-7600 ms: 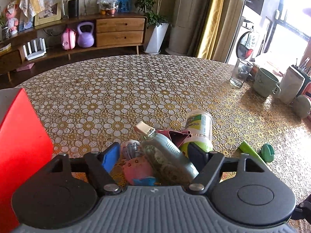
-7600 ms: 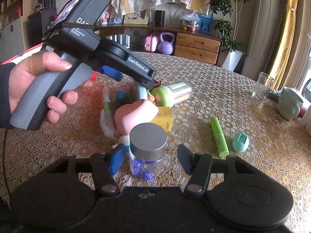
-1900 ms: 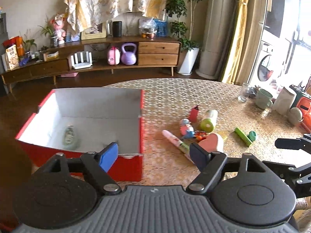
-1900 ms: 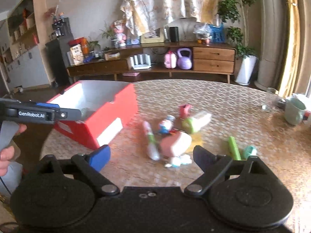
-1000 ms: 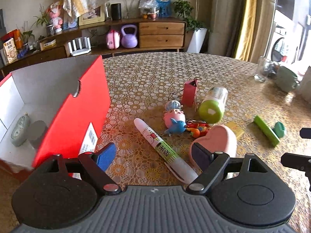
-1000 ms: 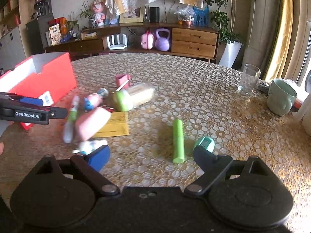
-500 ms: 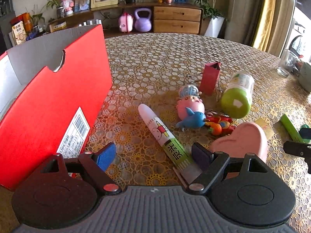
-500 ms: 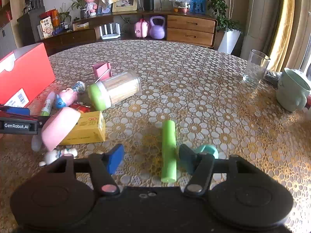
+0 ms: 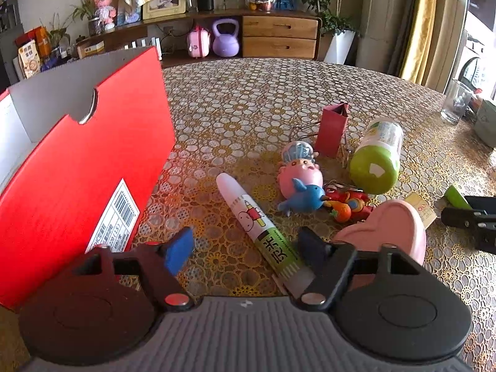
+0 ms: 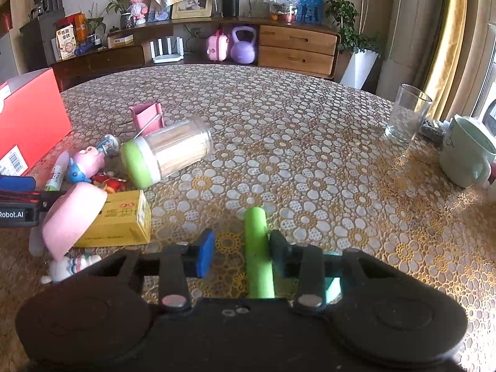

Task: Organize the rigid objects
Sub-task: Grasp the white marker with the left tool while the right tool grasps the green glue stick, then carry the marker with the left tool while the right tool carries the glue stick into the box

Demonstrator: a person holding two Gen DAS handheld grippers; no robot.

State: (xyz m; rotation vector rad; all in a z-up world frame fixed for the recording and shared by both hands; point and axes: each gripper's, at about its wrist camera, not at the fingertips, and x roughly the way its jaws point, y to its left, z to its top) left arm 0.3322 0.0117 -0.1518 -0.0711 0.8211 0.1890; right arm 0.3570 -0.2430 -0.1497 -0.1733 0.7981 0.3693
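Fingers of the right gripper [image 10: 240, 255] have just been closing around the green stick [image 10: 258, 252]; the right pad seems touching, the left is apart. Left gripper [image 9: 245, 249] jaws, also just narrowed, straddle the glue stick [image 9: 257, 223], ungripped. At ten o'clock is seen the red box [image 9: 77, 167].

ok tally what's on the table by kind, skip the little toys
boxes: 2 (red box, yellow box)
pink heart-shaped case: 1
drinking vessels: 2 (glass, mug)
green-lidded jar: 1
marker pen: 1
green stick: 1
binder clip: 1
teal round thing, mostly hidden: 1
total: 10
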